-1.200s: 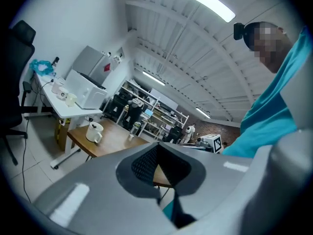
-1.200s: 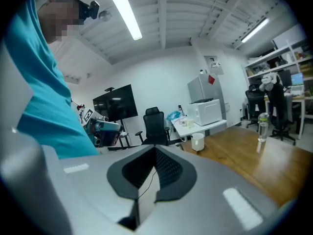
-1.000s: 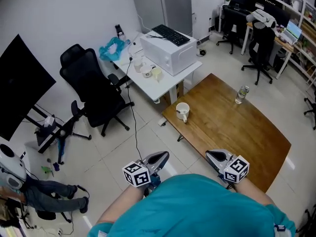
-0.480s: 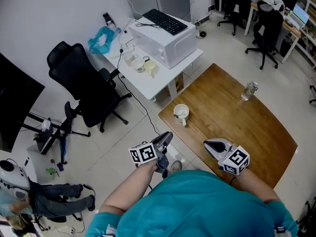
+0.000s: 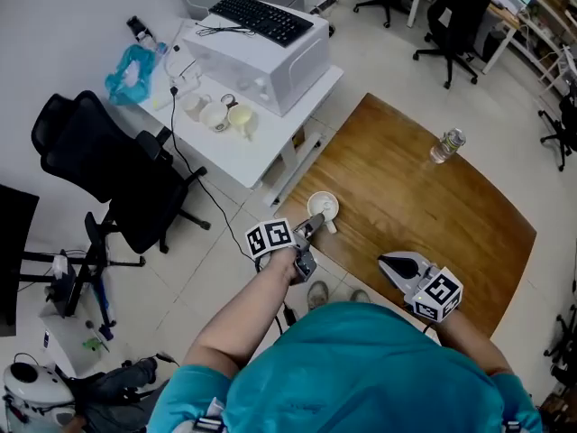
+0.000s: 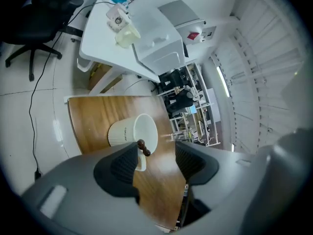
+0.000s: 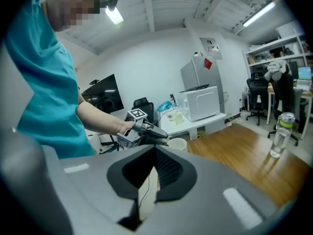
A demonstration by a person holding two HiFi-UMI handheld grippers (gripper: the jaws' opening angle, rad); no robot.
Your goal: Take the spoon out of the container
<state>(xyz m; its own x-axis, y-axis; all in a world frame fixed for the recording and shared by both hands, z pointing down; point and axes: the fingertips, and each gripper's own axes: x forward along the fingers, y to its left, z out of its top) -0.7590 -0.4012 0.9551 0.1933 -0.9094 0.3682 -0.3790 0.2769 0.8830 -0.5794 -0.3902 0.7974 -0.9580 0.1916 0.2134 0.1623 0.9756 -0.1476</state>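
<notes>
—Dead ahead of left tool [image 6: 156, 151]: white cup [image 6: 128, 130], upright on wooden bench [image 5: 424, 215], hard by the near edge. Spoon [image 6: 143, 147] inside it, brown handle end poking over the rim toward the tool. Opening wide right now, handle end level with the tips, close to one pad, nothing pinched.

—Right tool [image 7: 154, 151]?

—Closed up, empty, well off to the side of the left one, facing it. Not bracing the cup.

—Failure modes?

—Probably three. Off-centre close: would nudge the handle end round the rim instead of clamping it. Cup's own handle right beside the spoon end: could grab that too and lift the lot. Light cup, unbraced, next to the edge: any sideways drag on pull-out likely to tip it or shove it onto the floor [image 5: 207, 269].

—Mitigation?

—Centre on the spoon end first, stay clear of the cup handle, pull up and out, not across.

—Surface and room?

—Glossy wood, probably slick, so little to stop a slide. Bare otherwise, bar a water bottle [image 5: 446, 144] far beyond the cup. Off the left tool's outer side: white bench [image 5: 261, 147] with white box [image 5: 257, 57], keyboard [image 5: 261, 18] on top, mugs [image 5: 221, 115]. Black chair [image 5: 99, 152] past that. Tiled floor, more desks and chairs at the far end.
</notes>
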